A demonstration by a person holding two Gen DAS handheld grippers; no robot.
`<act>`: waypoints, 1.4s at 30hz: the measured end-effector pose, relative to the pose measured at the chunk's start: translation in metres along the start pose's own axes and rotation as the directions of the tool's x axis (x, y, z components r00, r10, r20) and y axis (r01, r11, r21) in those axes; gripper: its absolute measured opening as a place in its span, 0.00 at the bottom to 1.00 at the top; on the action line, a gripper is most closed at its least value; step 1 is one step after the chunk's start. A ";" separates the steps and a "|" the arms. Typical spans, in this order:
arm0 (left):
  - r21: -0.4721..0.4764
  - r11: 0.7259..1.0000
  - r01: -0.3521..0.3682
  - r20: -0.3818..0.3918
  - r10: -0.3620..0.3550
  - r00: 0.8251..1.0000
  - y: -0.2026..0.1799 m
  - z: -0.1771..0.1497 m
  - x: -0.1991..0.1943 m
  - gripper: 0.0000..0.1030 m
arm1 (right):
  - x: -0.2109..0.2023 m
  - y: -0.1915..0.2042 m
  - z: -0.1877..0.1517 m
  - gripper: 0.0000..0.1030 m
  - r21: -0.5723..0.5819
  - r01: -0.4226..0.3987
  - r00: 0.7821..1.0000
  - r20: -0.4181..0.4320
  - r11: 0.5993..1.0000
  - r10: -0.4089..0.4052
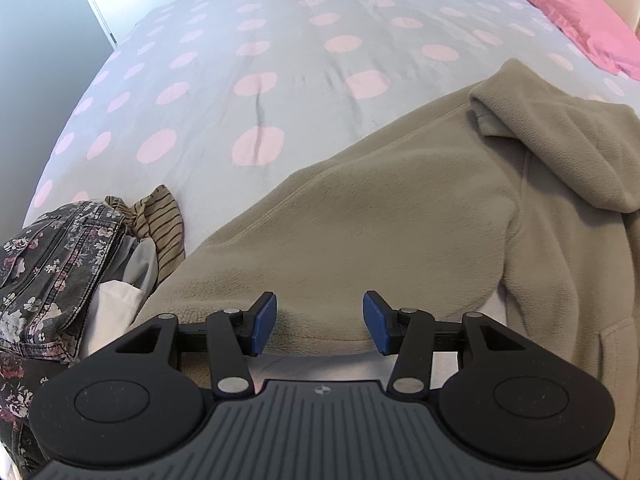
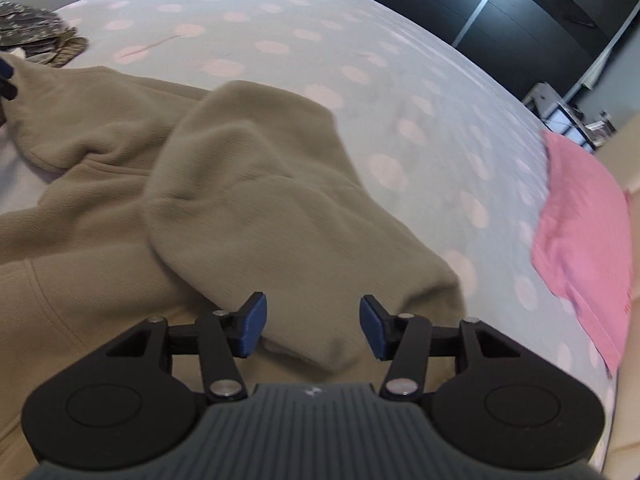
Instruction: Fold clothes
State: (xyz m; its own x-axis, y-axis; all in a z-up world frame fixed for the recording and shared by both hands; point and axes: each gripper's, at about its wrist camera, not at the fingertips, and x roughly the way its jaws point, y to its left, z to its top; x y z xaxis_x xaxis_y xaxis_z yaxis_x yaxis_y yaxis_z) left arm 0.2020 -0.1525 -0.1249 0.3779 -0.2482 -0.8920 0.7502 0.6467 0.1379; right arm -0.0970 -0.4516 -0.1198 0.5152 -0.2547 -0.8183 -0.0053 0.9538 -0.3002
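Note:
An olive fleece top (image 1: 400, 220) lies spread across the polka-dot bed cover (image 1: 260, 80). Its hood or a folded part (image 1: 560, 140) is bunched at the right. My left gripper (image 1: 320, 322) hovers over the near hem of the fleece, open, its blue pads clear of the cloth. In the right wrist view the same fleece (image 2: 100, 140) has one thick folded flap (image 2: 260, 208) running toward me. My right gripper (image 2: 312, 326) is open just above the end of that flap. Nothing is pinched between its pads.
A pile of other clothes sits at the left: a dark floral denim piece (image 1: 48, 256), a striped tan garment (image 1: 160, 228) and white cloth (image 1: 120, 292). A pink pillow (image 2: 584, 232) lies at the bed's right end. Dark wardrobe doors (image 2: 500, 20) stand beyond the bed.

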 end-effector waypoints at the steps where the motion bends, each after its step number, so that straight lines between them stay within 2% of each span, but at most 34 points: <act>1: 0.002 1.000 -0.002 -0.004 0.002 1.000 0.000 0.000 0.002 0.44 | 0.004 0.004 0.004 0.53 -0.009 -0.014 1.000 0.006 1.000 0.014; 7: 0.015 1.000 0.000 -0.017 0.000 1.000 -0.004 0.002 0.009 0.44 | 0.017 0.021 0.019 0.61 -0.047 -0.107 0.993 0.039 0.993 0.109; 12: 0.037 0.999 0.009 -0.027 -0.008 1.000 -0.010 0.005 0.015 0.44 | 0.019 0.052 0.020 0.67 -0.147 -0.180 0.980 0.057 0.973 0.190; 16: 0.044 0.999 0.008 -0.032 -0.006 0.999 -0.015 0.008 0.018 0.44 | 0.033 0.077 0.017 0.65 -0.256 -0.149 0.986 0.037 0.955 0.164; 17: 0.044 0.999 0.008 -0.032 -0.006 0.999 -0.016 0.008 0.019 0.44 | 0.038 0.080 0.017 0.55 -0.277 -0.128 0.990 0.025 0.952 0.140; 18: 0.043 0.999 0.007 -0.034 -0.006 0.999 -0.016 0.008 0.019 0.44 | 0.042 0.080 0.017 0.24 -0.288 -0.110 0.993 0.014 0.951 0.119; 19: 0.042 0.999 0.007 -0.035 -0.006 0.999 -0.016 0.007 0.020 0.44 | 0.043 0.076 0.020 0.10 -0.285 -0.104 0.994 0.003 0.953 0.109; 22: 0.036 0.999 0.002 -0.036 -0.001 0.999 -0.014 0.007 0.021 0.44 | 0.034 0.051 0.031 0.07 -0.237 -0.098 0.995 0.009 0.966 0.103; 26: 0.022 1.000 -0.005 -0.034 0.006 0.999 -0.011 0.008 0.024 0.44 | 0.016 0.009 0.059 0.06 -0.207 0.055 0.996 0.073 0.977 -0.040; 29: 0.014 1.000 -0.015 -0.024 0.015 1.000 -0.010 0.010 0.026 0.44 | 0.011 -0.027 0.086 0.06 -0.164 0.178 0.981 0.111 0.970 -0.161; 33: 0.013 0.999 -0.030 -0.015 0.030 0.999 -0.009 0.010 0.028 0.44 | 0.031 -0.075 0.124 0.06 -0.118 0.328 0.942 0.120 0.937 -0.315; 39: -0.018 0.999 -0.040 0.000 0.040 0.999 -0.001 0.012 0.031 0.44 | 0.078 -0.132 0.168 0.05 -0.036 0.504 0.858 0.138 0.863 -0.495; 42: -0.044 0.998 -0.047 0.011 0.047 0.999 0.005 0.014 0.033 0.44 | 0.106 -0.155 0.180 0.05 0.015 0.527 0.844 0.113 0.850 -0.525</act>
State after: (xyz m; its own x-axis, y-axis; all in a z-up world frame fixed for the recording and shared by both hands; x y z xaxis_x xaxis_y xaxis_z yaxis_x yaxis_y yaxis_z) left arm 0.2256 -0.1679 -0.1481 0.4189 -0.2250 -0.8797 0.7067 0.6891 0.1602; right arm 0.1122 -0.5981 -0.0715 0.5342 -0.6977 -0.4774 0.2802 0.6789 -0.6787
